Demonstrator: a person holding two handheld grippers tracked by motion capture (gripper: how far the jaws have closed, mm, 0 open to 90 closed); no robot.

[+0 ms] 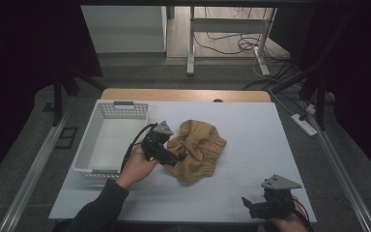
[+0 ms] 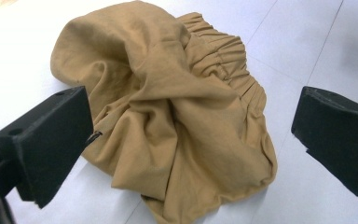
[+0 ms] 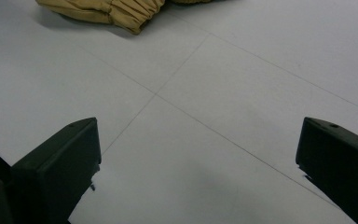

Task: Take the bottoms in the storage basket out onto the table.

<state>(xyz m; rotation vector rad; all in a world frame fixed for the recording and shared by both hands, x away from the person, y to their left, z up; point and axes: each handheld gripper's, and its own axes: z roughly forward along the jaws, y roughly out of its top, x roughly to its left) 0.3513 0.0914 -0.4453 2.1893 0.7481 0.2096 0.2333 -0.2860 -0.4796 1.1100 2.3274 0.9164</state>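
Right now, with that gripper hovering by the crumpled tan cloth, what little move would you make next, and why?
Probably ease the left gripper down and shut it on the tan cloth: its jaws stand open with the crumpled folds between them, nothing is gripped yet, and the white basket waits beside it.

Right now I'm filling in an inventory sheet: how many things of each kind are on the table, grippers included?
Tan garment with an elastic waistband: 1
White plastic basket: 1
Handheld grippers: 2, the left gripper at the garment, the right gripper near the table's front edge, both open
Total: 4
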